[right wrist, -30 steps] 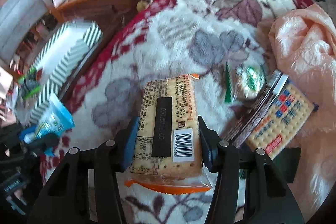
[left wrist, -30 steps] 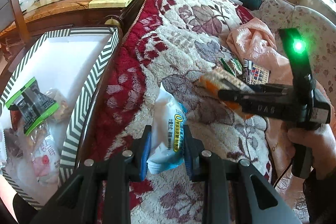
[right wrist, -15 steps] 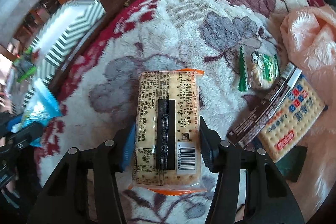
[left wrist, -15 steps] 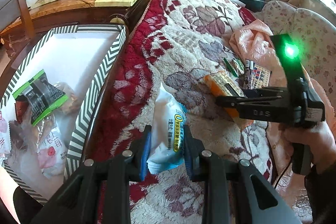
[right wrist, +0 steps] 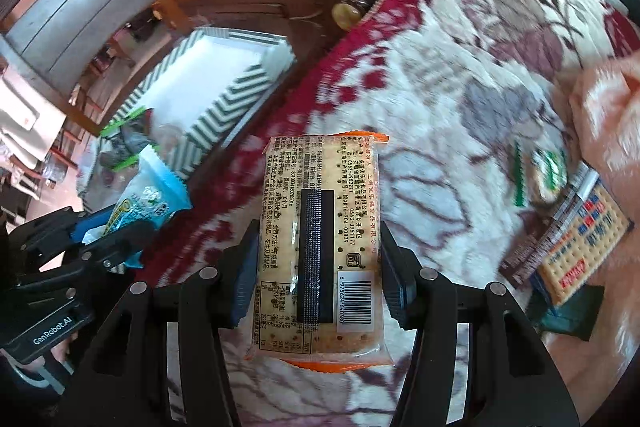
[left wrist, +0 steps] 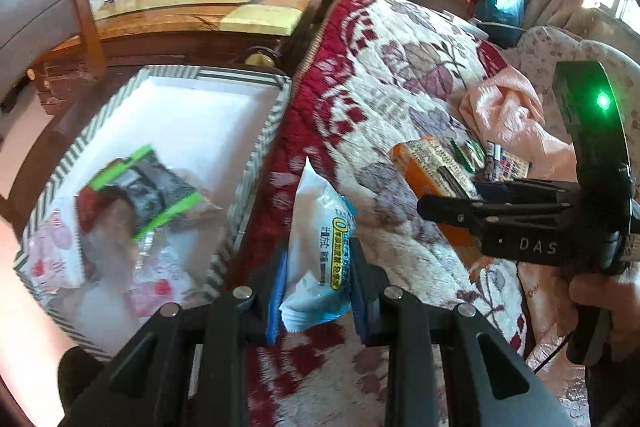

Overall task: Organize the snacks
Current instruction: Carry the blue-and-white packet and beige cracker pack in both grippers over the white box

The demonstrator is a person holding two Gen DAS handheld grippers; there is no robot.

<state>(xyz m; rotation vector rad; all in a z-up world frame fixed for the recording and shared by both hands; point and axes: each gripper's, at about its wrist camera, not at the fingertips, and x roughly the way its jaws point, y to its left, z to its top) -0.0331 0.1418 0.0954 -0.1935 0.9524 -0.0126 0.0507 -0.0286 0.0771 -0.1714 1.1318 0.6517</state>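
Holding a white and blue plastic snack bag point(left wrist: 320, 247) tight in its jaws, the left gripper point(left wrist: 318, 291) hangs over the flowery red and white bed blanket point(left wrist: 400, 95), beside the striped box point(left wrist: 256, 163). The right gripper point(right wrist: 316, 271) squeezes a flat orange-edged cracker pack point(right wrist: 320, 239).

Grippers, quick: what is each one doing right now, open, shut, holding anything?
Left gripper: shut on the white and blue snack packet.
Right gripper: shut on the orange-edged cracker pack.
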